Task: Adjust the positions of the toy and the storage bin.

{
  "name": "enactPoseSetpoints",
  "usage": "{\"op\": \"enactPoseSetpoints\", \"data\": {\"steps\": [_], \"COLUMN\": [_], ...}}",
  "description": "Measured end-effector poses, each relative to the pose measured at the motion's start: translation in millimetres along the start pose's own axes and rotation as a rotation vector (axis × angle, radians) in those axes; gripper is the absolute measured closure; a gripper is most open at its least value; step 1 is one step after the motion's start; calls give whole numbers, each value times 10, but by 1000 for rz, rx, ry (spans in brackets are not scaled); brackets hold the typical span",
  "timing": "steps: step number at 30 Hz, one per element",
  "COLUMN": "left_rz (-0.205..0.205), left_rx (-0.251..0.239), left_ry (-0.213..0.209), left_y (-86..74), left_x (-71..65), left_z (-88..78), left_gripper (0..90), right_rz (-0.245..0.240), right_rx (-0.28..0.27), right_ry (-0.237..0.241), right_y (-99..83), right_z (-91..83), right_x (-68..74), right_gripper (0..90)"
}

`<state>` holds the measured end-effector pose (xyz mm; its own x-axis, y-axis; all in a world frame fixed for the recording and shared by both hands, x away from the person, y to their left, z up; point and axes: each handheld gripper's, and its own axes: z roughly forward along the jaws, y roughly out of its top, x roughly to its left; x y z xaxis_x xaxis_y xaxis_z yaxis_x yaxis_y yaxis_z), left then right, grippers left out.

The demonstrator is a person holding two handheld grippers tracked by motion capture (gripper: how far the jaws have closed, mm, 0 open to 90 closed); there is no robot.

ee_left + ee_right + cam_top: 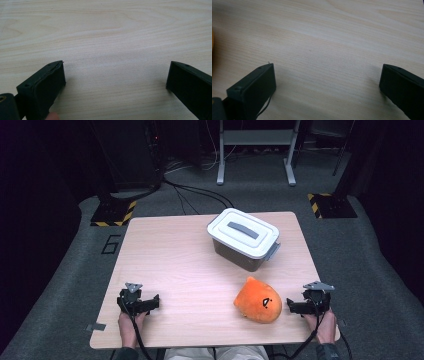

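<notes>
Left gripper (154, 302): lower left of the high view, resting on the table (170, 255), held by a hand (131, 326) entering from the bottom edge; jaws spread wide with bare wood between them, as seen in the left gripper view (115, 75). Nothing held.

Right gripper (291, 307): lower right of the high view, near the table's right edge, held by the other hand (326, 327); jaws spread wide over bare wood in the right gripper view (327, 75). Nothing held.

Plush (258, 301): orange, rounded, with a dark face mark; lying on the table just left of the right gripper, lower centre-right of the high view. An orange sliver at the left edge of the right gripper view (213, 47). Well apart from the left gripper.

Box (243, 239): white lid with grey handle, dark body, lid on; upper centre-right of the table, above the plush and apart from it.

Around the table: grey carpet, black cables, a grey stand at the top, yellow-and-black striped plates at upper left and upper right.

Nothing lying between either gripper and the plush.
</notes>
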<state>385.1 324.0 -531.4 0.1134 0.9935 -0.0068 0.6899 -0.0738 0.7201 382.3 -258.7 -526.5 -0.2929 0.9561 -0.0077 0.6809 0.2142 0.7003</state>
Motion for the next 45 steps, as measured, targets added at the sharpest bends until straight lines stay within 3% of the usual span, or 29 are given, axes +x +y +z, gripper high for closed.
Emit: {"op": "enactPoseSetpoints", "data": {"steps": [8,13,24,33,36,42,45], "left_rz": [1,-1,-1,-1,-2,-1,-2], "left_rx": [0,0,0,0,0,-1,-1], "left_ry": [1,5,5,5,4,5,5], "left_y": [6,9,8,8,8,8,7], "left_x": [-2,-6,-6,-6,-6,-6,-6], "left_z": [6,9,9,9,9,8,8], "left_gripper": [14,14,13,14,14,14,15], "right_rz": [6,-51,-82,-109,-126,-166,-192], "right_rx": [20,17,10,-34,-65,-71,-68], "right_ry": [14,33,61,98,111,144,180], "right_y": [36,161,344,521,622,735,806], "right_z": [-73,-246,-468,-677,-770,-855,-894], "right_x": [9,77,145,195,281,407,559], "right_gripper": [0,0,0,0,0,0,0]}}
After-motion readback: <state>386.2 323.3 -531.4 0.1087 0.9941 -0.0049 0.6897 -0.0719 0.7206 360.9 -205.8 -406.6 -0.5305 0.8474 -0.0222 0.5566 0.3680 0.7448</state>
